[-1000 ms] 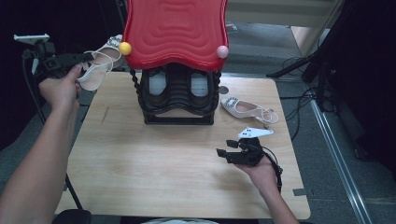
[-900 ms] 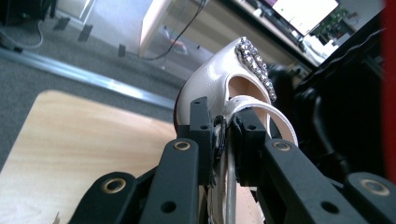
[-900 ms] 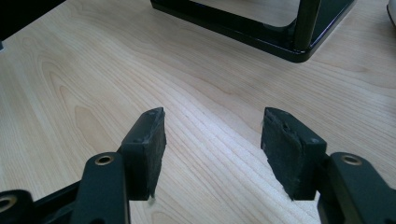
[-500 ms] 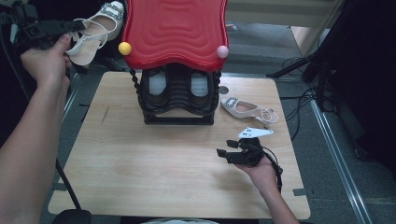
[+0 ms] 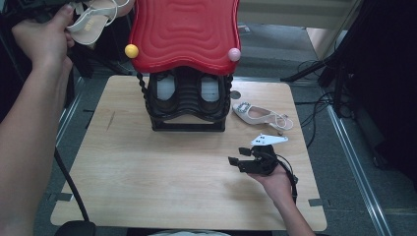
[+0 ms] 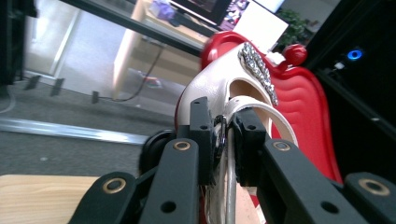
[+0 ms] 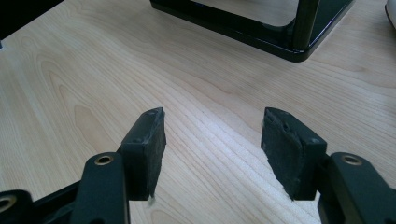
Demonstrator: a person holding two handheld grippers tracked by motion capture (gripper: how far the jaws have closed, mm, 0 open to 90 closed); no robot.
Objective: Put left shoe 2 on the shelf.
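Two cream sandals figure at this table: one (image 6: 219, 88) is clamped by its strap between the jaws of the left gripper (image 6: 227, 140), held high beyond the table's far left corner, level with the red top (image 5: 184, 32) of the shoe rack (image 5: 187, 105). Seen along the left gripper, its jewelled front points toward that red top, and the pads (image 6: 205, 135) pinch the thin strap from both sides. In the high view the left hand (image 5: 42, 39) carries the sandal (image 5: 93, 19) off the table's edge. The second sandal (image 5: 260, 115) lies flat near the far right edge, just beside the rack's base. A pair of dark shoes (image 5: 189, 93) sits inside the rack. Near the right edge, the right gripper (image 5: 241, 162) rests low over bare wood (image 5: 147, 177), its jaws apart with nothing between them; the pads (image 7: 147, 140) frame plain tabletop.
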